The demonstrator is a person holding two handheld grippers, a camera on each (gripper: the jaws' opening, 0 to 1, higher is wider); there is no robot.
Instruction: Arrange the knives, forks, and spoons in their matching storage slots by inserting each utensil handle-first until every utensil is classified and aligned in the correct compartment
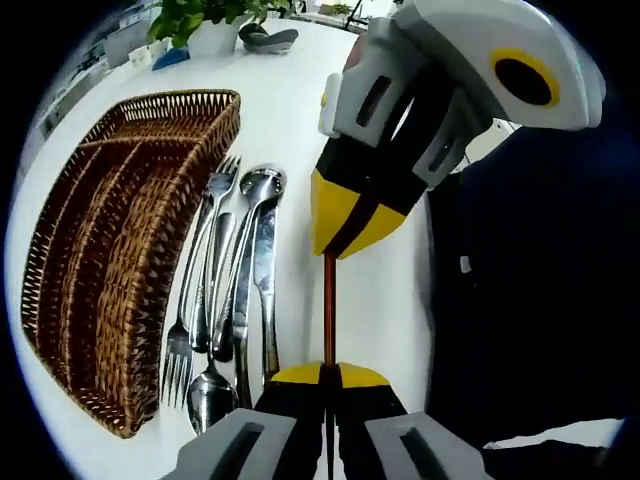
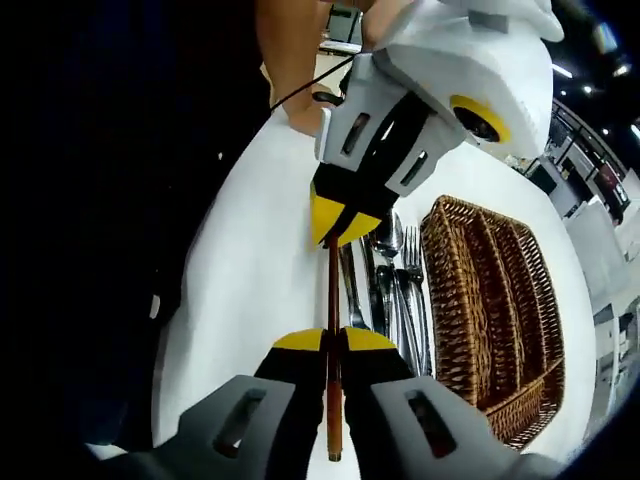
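Observation:
A thin brown stick (image 1: 329, 310) is stretched between both grippers above the white table (image 1: 300, 120). My left gripper (image 1: 329, 372) is shut on its near end, and my right gripper (image 1: 335, 245) is shut on the far end. In the right gripper view the same stick (image 2: 332, 285) runs from my right gripper (image 2: 334, 340) to my left gripper (image 2: 335, 235). Forks (image 1: 180, 350), spoons (image 1: 262, 182) and a knife (image 1: 266, 290) lie side by side on the table, beside a wicker basket (image 1: 110, 250) with long compartments. The basket (image 2: 490, 300) holds no utensils.
A potted plant (image 1: 205, 25) and a dark object (image 1: 268, 38) stand at the table's far end. A person's dark clothing (image 1: 520, 300) borders the table edge, and a bare arm (image 2: 300, 60) shows behind the grippers. The utensil row (image 2: 390, 270) lies between stick and basket.

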